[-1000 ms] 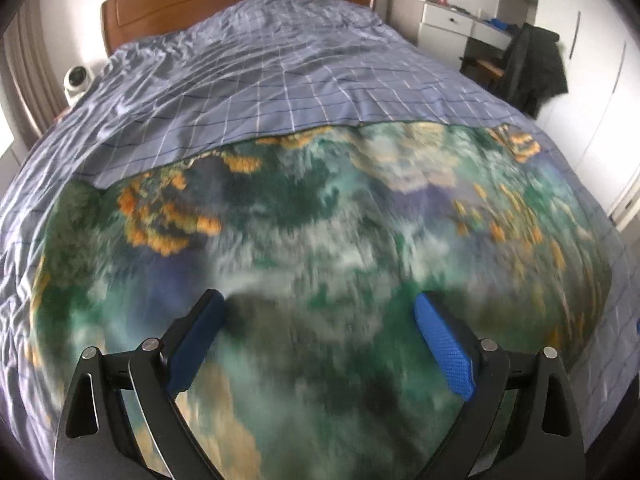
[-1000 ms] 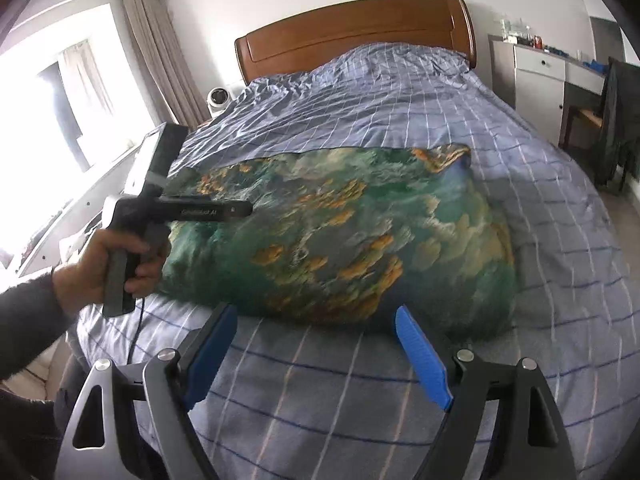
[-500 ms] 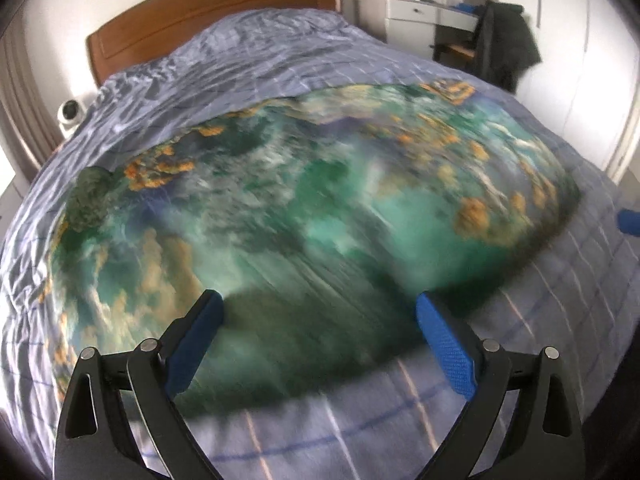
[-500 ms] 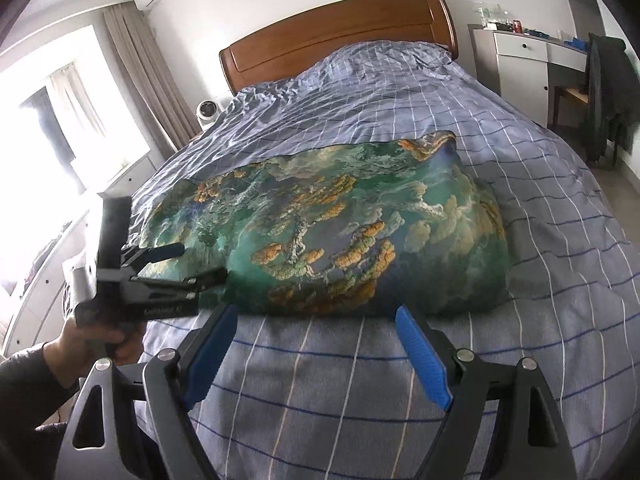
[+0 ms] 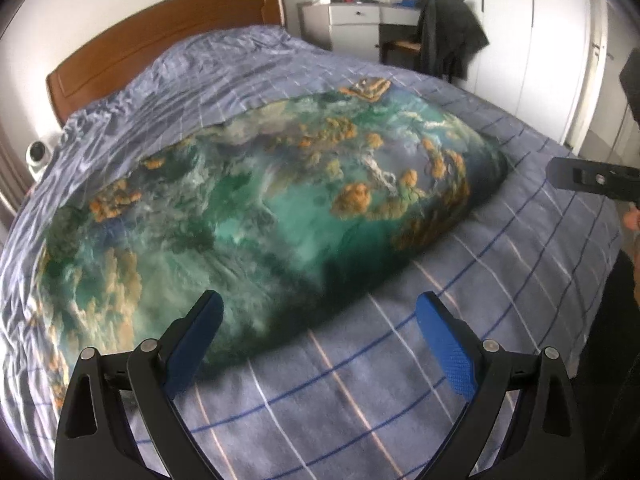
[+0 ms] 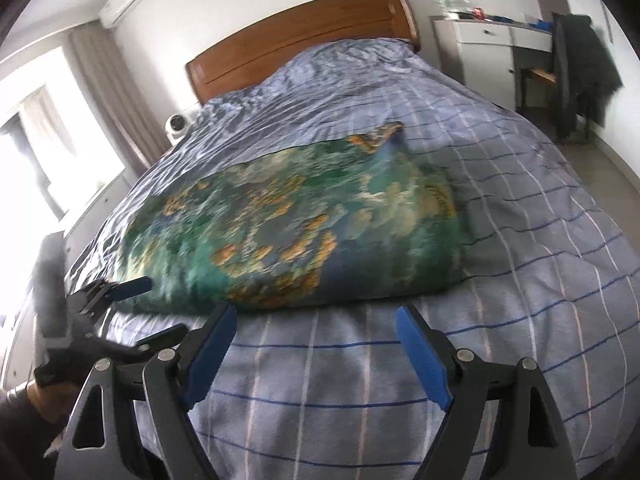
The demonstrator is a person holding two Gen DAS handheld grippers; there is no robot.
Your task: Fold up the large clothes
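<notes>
A large green cloth with orange and white print [image 5: 256, 208] lies folded flat across the bed; it also shows in the right wrist view [image 6: 288, 232]. My left gripper [image 5: 320, 320] is open and empty, just in front of the cloth's near edge, its left finger over the cloth. In the right wrist view the left gripper [image 6: 136, 308] sits at the cloth's near left corner. My right gripper [image 6: 316, 332] is open and empty, above the bedcover a little short of the cloth's near edge. The right gripper's body [image 5: 592, 180] shows at the right of the left wrist view.
The bed has a blue checked cover [image 6: 520, 208] and a wooden headboard [image 6: 304, 36]. A white round device [image 6: 178, 126] sits left of the headboard. A white dresser [image 6: 480, 52] and a chair with a dark jacket [image 6: 580, 68] stand to the right. A window [image 6: 24, 152] is on the left.
My left gripper has drawn back from over the cloth to its near edge, turning right. My right gripper has moved in closer to the cloth's near edge. Both stay open.
</notes>
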